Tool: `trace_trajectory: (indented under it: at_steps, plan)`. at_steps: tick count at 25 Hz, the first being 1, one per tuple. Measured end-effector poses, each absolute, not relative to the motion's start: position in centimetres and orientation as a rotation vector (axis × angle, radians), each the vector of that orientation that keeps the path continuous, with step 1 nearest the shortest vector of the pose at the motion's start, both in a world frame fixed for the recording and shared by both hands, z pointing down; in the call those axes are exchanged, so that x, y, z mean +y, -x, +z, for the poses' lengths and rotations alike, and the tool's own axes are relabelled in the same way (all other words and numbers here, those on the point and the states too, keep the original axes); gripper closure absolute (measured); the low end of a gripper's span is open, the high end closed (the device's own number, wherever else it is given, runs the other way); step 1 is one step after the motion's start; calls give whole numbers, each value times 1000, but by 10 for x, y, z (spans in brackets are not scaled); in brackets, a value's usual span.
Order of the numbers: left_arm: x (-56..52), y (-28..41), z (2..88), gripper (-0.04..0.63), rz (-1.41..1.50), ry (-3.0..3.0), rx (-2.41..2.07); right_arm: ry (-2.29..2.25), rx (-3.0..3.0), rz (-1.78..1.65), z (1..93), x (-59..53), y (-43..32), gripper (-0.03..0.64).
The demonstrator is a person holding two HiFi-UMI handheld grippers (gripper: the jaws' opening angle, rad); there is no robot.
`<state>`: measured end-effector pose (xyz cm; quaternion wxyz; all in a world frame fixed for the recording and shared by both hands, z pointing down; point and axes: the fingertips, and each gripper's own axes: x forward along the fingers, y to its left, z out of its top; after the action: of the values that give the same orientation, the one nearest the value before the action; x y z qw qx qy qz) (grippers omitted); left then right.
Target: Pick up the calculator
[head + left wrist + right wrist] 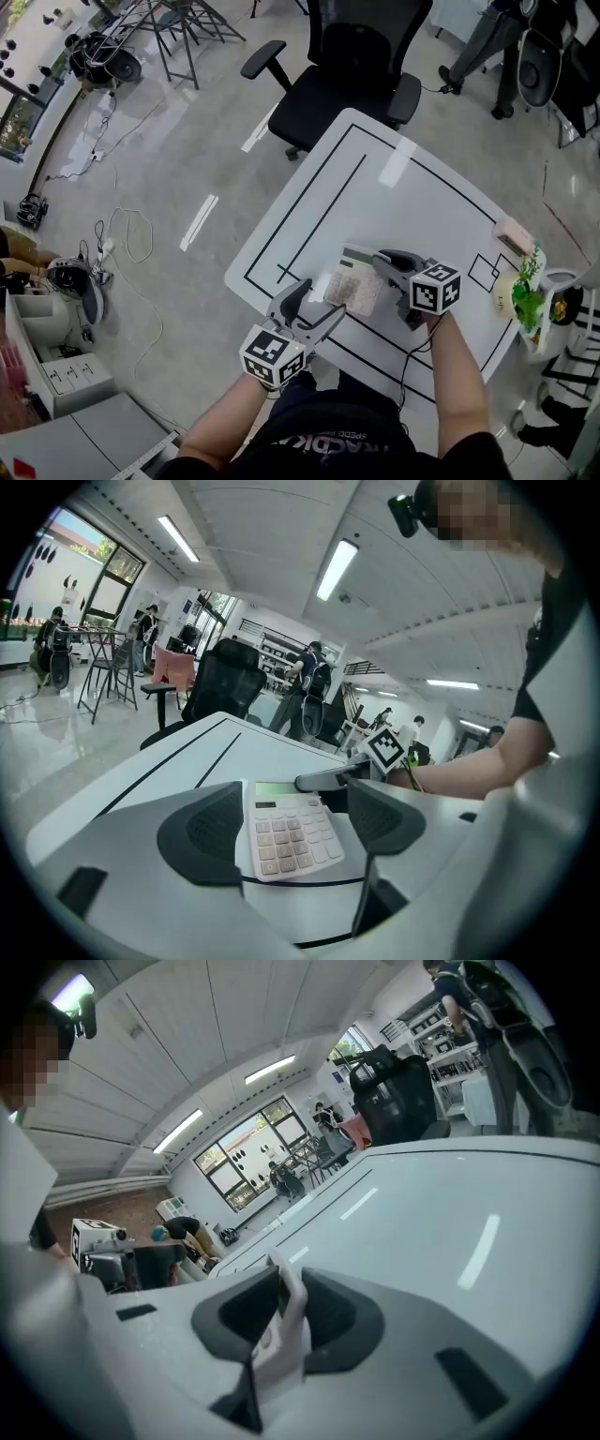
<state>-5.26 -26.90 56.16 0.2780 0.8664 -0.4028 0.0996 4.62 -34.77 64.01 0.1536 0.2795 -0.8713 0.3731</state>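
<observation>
The right gripper (pixel 283 1309) clamps one edge of the calculator (pixel 354 284), which lies near the front of the white table (pixel 412 197), while the left gripper (pixel 292 822) stands open around its keypad end; a steady lift appears next.

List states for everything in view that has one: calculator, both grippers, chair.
calculator: face up between the left jaws, one edge in the right jaws; can't tell whether it is lifted.
left gripper: jaws open, wide apart, calculator between them.
right gripper: jaws closed on the calculator's edge.
office chair: empty, at the table's far side.
</observation>
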Motion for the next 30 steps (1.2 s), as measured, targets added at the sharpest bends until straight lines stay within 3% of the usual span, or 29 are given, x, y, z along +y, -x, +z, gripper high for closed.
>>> trace_trajectory:
  at_steps: [5,19,30]
  plan:
    - [-267,55,570,255,274,-2302,-1056,-784,-2573,1140,622,-343,-43,566]
    - [-264,59,582,255,248,-2244,-974,-803,-2762,1251,572,-336,-49,569]
    - [-259,44,554,262,0,-2140,-717,-624,-2994,1213,501,-317,-37,569]
